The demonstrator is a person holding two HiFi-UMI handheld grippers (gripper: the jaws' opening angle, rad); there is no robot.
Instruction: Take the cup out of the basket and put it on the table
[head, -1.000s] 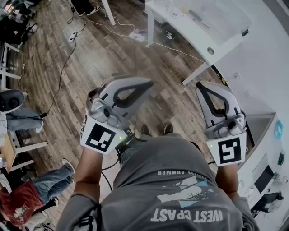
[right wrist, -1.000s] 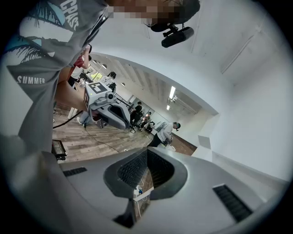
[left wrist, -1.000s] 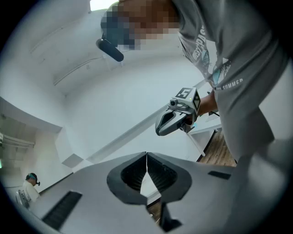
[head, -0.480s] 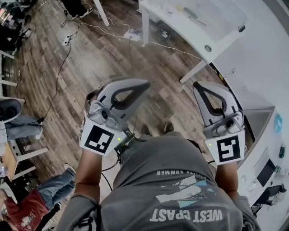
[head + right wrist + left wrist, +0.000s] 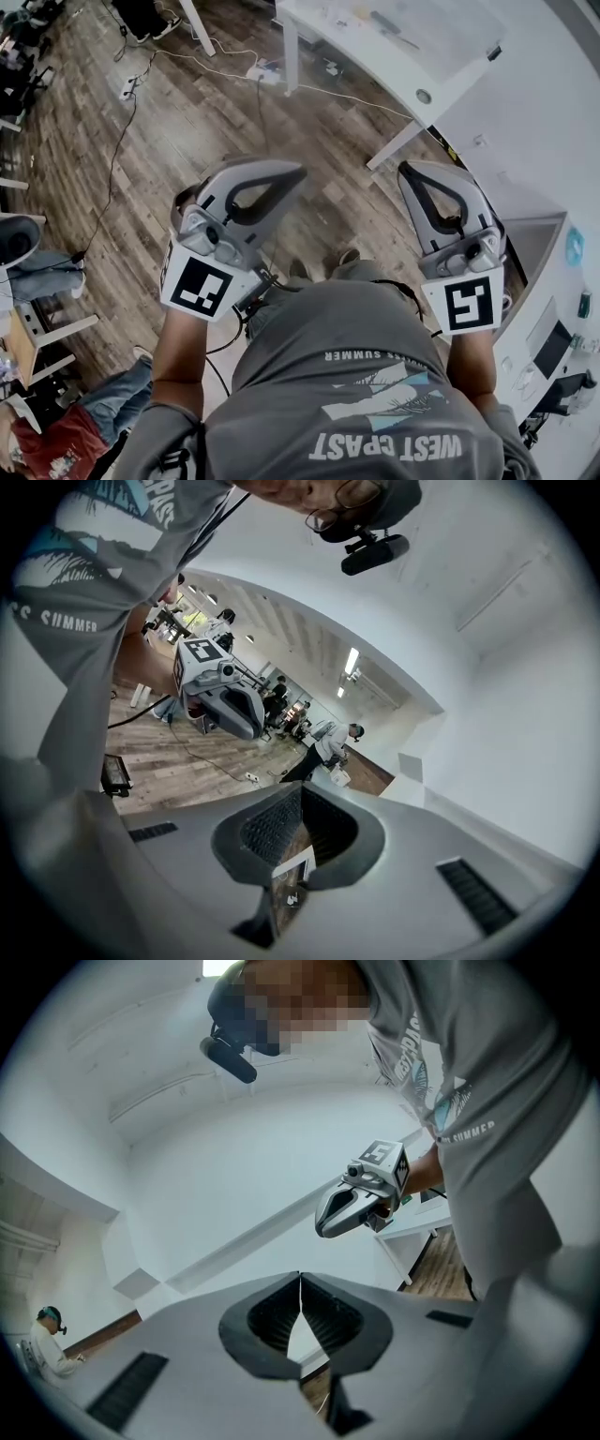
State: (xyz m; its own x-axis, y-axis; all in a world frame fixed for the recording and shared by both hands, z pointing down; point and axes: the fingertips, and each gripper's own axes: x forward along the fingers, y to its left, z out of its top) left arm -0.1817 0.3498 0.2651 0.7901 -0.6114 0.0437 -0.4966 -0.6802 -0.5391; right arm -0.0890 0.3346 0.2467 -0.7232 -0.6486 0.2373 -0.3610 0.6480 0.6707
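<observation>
Neither a cup nor a basket shows in any view. In the head view both grippers are held up in front of my chest, over the wooden floor. My left gripper (image 5: 296, 172) is shut with nothing in it; its own view shows the jaws (image 5: 300, 1279) meeting on a thin line, pointing at a white wall. My right gripper (image 5: 406, 170) is also shut and empty, its jaws (image 5: 302, 791) closed against the room beyond. Each gripper appears in the other's view: the right gripper (image 5: 325, 1226) and the left gripper (image 5: 246, 726).
A white table (image 5: 441, 42) stands ahead at the upper right, with a power strip (image 5: 257, 72) and cables on the wooden floor (image 5: 141, 169) beside it. A white counter (image 5: 539, 248) runs along the right. People sit at the lower left (image 5: 56, 441); another person (image 5: 328, 747) stands far off.
The head view has shifted, so the table and floor slide left in the picture. Both grippers stay raised and shut, drifting slightly left and up.
</observation>
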